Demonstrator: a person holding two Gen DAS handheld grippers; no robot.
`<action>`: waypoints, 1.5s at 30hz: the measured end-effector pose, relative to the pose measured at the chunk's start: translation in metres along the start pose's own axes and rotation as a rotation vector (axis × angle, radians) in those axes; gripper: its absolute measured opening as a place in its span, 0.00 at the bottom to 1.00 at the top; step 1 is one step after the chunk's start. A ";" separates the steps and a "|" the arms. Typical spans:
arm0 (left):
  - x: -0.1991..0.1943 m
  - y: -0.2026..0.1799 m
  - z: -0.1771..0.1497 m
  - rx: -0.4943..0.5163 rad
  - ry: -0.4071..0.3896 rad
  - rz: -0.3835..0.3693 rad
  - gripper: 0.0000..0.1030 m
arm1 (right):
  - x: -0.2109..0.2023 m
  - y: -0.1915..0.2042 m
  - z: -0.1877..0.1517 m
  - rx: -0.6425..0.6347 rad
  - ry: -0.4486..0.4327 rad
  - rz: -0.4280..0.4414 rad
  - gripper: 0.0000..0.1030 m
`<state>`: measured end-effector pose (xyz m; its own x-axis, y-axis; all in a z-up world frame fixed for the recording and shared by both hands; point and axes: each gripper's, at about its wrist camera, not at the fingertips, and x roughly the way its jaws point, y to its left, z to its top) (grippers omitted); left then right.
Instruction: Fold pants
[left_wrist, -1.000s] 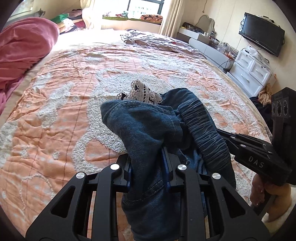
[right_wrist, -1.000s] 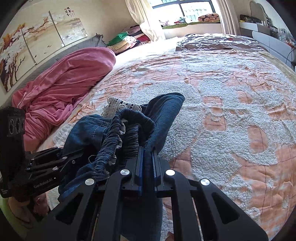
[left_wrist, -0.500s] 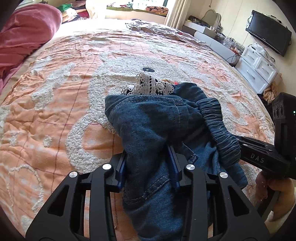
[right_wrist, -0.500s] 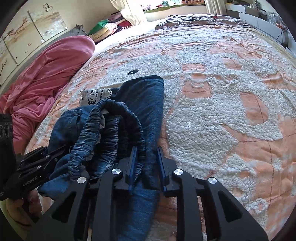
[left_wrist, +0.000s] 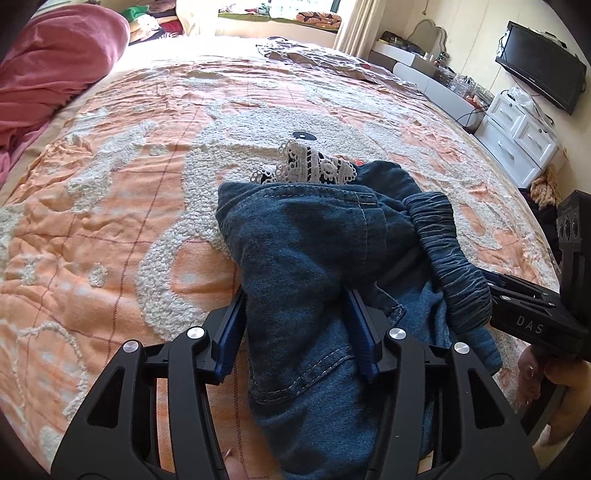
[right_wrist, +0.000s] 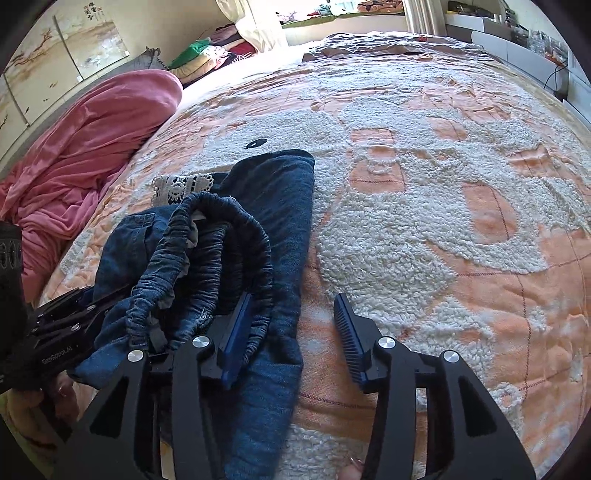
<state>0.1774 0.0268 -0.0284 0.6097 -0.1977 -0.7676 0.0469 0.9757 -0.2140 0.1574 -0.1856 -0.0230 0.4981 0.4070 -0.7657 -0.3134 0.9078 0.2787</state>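
The dark blue denim pants with a gathered elastic waistband (left_wrist: 306, 258) lie bunched on the peach and white tufted bedspread (left_wrist: 110, 206), straight ahead of both tools. The left gripper (left_wrist: 295, 314) stands apart with denim heaped between its jaws, pinching nothing; the right gripper (right_wrist: 291, 325) gapes wide, waistband draped over its left finger. Best to back both out low and slowly so nothing snags, then smooth the bundle flat.

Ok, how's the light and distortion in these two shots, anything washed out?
Left wrist view: window and the bed's far end blown out, edges bowed by fisheye. Right wrist view: same glare at the top, jeans evenly lit and sharp.
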 end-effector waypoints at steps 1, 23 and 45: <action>0.000 0.001 0.000 -0.001 0.000 -0.001 0.43 | -0.002 0.000 -0.001 0.001 -0.006 -0.001 0.46; -0.036 -0.008 0.000 0.008 -0.040 -0.002 0.58 | -0.050 0.003 -0.009 -0.008 -0.105 -0.003 0.83; -0.109 -0.024 -0.038 0.008 -0.139 0.021 0.91 | -0.131 0.022 -0.035 -0.100 -0.278 -0.085 0.95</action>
<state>0.0800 0.0215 0.0371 0.7146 -0.1625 -0.6804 0.0389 0.9804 -0.1933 0.0567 -0.2231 0.0630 0.7236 0.3550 -0.5920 -0.3328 0.9308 0.1514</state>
